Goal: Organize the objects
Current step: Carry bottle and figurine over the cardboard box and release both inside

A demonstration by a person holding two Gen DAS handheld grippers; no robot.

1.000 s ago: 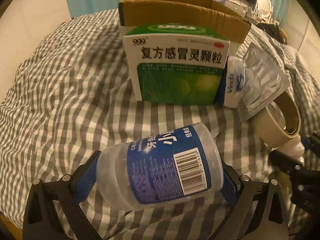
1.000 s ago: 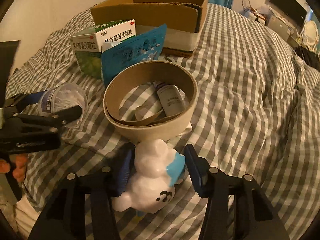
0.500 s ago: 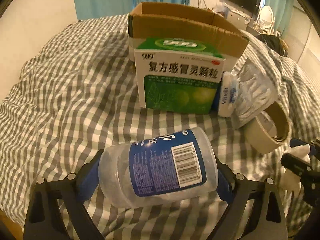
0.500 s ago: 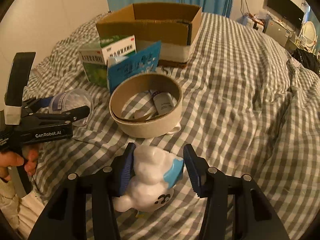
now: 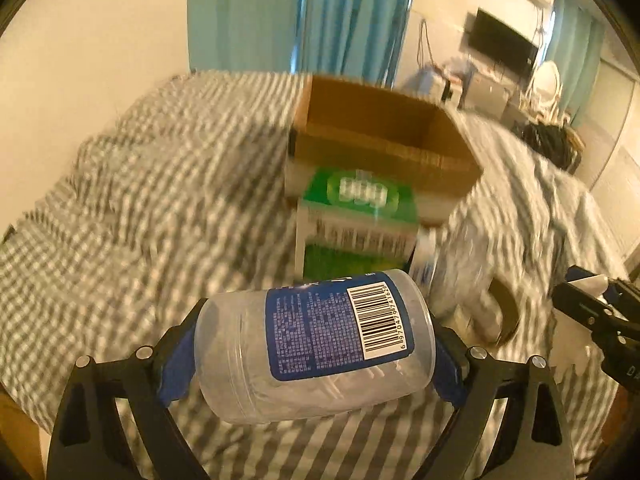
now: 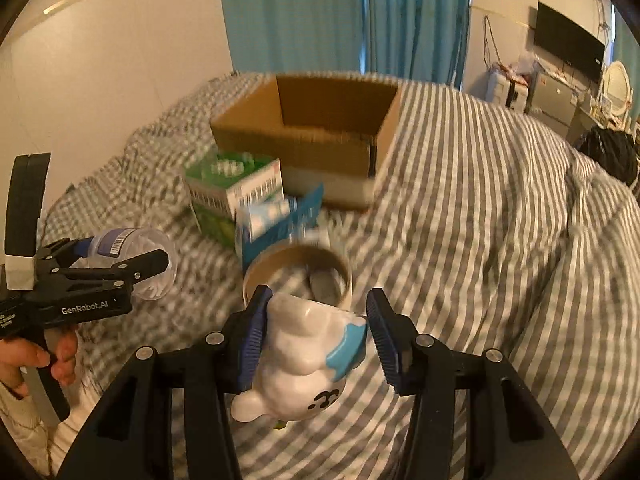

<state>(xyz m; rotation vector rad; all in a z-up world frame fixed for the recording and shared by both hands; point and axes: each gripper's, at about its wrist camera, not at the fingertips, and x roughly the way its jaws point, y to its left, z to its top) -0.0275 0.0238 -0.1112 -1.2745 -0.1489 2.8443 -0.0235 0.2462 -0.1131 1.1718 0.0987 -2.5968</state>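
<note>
My left gripper [image 5: 314, 344] is shut on a clear plastic jar with a blue label [image 5: 316, 340], held sideways above the bed; both also show in the right wrist view, the gripper [image 6: 132, 264] and the jar [image 6: 132, 252]. My right gripper [image 6: 316, 340] is shut on a white bear figurine with a blue patch [image 6: 308, 354], lifted above the bed. An open cardboard box [image 5: 380, 140] stands ahead, also in the right wrist view [image 6: 320, 136]. A green medicine box [image 5: 356, 228] stands in front of it.
A cardboard tape ring [image 6: 298, 276] with small items inside lies on the grey checked bedspread [image 6: 480, 220]. A blue packet [image 6: 280, 224] leans between ring and green box [image 6: 232, 192]. The right gripper [image 5: 592, 312] shows at the left view's right edge. Wall at left.
Both grippers have risen and pulled back from the bed with their objects; the box and other items now look farther and lower. The view is blurred by motion.
</note>
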